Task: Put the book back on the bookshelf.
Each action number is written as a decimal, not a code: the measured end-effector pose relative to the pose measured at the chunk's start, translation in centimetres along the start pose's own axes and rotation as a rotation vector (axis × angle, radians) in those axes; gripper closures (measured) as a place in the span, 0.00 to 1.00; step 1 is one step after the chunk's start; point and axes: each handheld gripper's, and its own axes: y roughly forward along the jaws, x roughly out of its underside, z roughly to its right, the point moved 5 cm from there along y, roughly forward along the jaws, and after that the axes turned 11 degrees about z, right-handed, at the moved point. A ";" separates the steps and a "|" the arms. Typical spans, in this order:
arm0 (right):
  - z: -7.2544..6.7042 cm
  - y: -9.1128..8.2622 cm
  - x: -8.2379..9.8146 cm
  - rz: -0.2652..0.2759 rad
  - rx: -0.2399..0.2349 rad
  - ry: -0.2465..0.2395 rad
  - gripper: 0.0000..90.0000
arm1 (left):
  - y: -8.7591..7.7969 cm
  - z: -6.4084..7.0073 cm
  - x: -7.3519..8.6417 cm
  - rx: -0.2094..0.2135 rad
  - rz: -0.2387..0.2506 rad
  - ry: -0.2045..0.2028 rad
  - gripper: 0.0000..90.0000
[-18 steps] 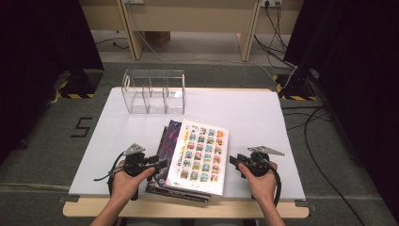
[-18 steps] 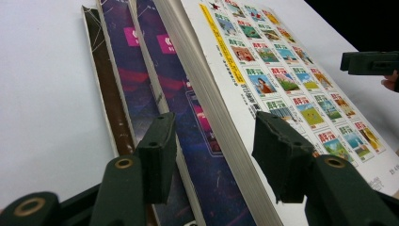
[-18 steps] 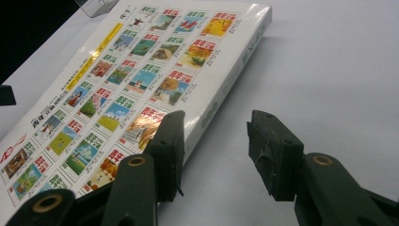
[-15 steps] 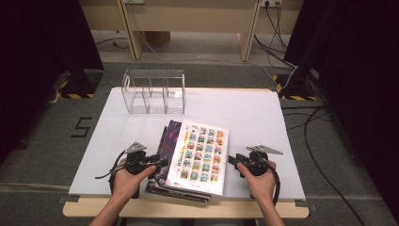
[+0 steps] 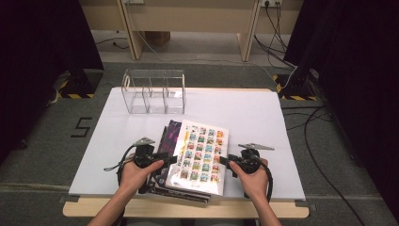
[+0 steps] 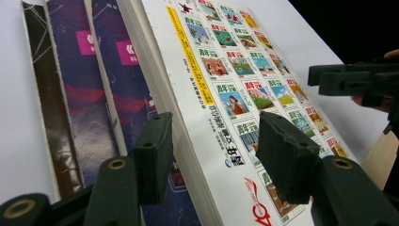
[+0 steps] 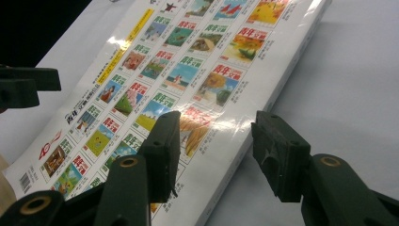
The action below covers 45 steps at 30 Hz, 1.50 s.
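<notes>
A thick white book (image 5: 200,155) with rows of small coloured pictures on its cover lies on top of purple magazines (image 5: 170,136) near the table's front edge. My left gripper (image 5: 167,160) is at the book's left edge. In the left gripper view it (image 6: 214,141) is open, one jaw beside the page edge over the magazines (image 6: 113,80), the other above the cover (image 6: 226,80). My right gripper (image 5: 225,162) is at the book's right edge. There it (image 7: 214,136) is open, with one jaw over the cover (image 7: 179,70) and one over bare table.
A clear plastic organiser (image 5: 153,92) with several compartments stands at the back left of the white table (image 5: 254,117). The wooden front edge (image 5: 188,209) lies just behind my hands. Dark floor and cables surround the table.
Both grippers have slid a little inward, toward the book's two side edges. The book and magazines have not moved.
</notes>
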 end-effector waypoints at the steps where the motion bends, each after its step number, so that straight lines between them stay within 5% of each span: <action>1: 0.0 0.2 0.1 -0.006 0.000 0.000 0.57 | 0.0 0.0 0.0 0.000 0.000 0.000 0.50; 17: 0.4 1.1 0.3 -0.036 0.013 0.060 0.56 | 2.7 0.1 -0.5 -0.034 -0.058 0.011 0.52; 19: 0.4 1.1 0.3 -0.046 0.019 0.068 0.56 | 2.8 -0.2 -0.5 -0.039 -0.059 -0.027 0.54; 29: 0.7 1.4 0.7 -0.056 0.027 0.136 0.55 | 2.5 0.2 -0.4 -0.059 -0.053 -0.089 0.61; 34: 0.7 1.4 0.7 -0.059 0.031 0.135 0.55 | 2.5 1.4 -1.0 0.041 -0.035 -0.192 0.61; 40: 0.7 1.3 0.8 -0.065 0.020 0.149 0.55 | 3.1 1.6 -0.5 0.038 -0.051 -0.211 0.55; 41: 0.7 1.2 0.9 -0.071 0.008 0.162 0.55 | 3.0 1.5 -0.6 0.054 -0.049 -0.250 0.55; 45: 0.8 1.1 0.9 -0.078 -0.005 0.159 0.54 | 2.3 1.9 -1.0 0.081 -0.036 -0.237 0.55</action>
